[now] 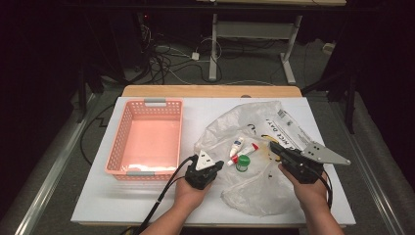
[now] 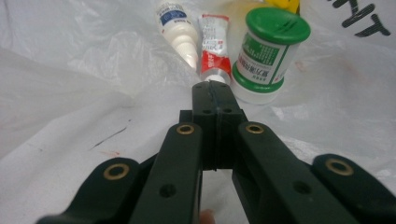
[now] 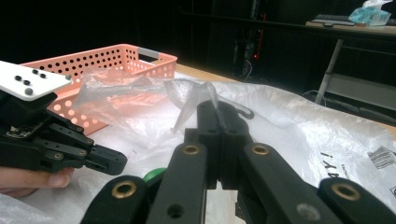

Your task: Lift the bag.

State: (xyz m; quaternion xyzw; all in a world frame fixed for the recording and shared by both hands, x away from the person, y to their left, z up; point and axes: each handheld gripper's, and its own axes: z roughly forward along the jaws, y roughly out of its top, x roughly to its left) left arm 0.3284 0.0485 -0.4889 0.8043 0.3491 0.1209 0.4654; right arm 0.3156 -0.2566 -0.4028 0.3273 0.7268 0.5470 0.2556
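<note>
A clear plastic bag (image 1: pixel 254 188) lies spread on the white table top. On it are a white tube (image 2: pixel 177 28), a red-and-white tube (image 2: pixel 215 44) and a green-capped bottle (image 2: pixel 266 56), which stands upright. My left gripper (image 2: pixel 215 86) is shut, its tips on the bag film right at the red tube's cap; I cannot tell whether film is pinched. In the high view the left gripper (image 1: pixel 219 164) sits just left of the bottle (image 1: pixel 243 163). My right gripper (image 3: pixel 217 109) is shut on a raised fold of the bag (image 3: pixel 289 126), to the right of the items (image 1: pixel 272 145).
An empty pink perforated basket (image 1: pixel 128 128) stands on the left of the table, close to the left hand. The white table's edge (image 1: pixel 93 215) runs along the front. Beyond the table are dark floor, cables and a desk frame (image 1: pixel 214 44).
</note>
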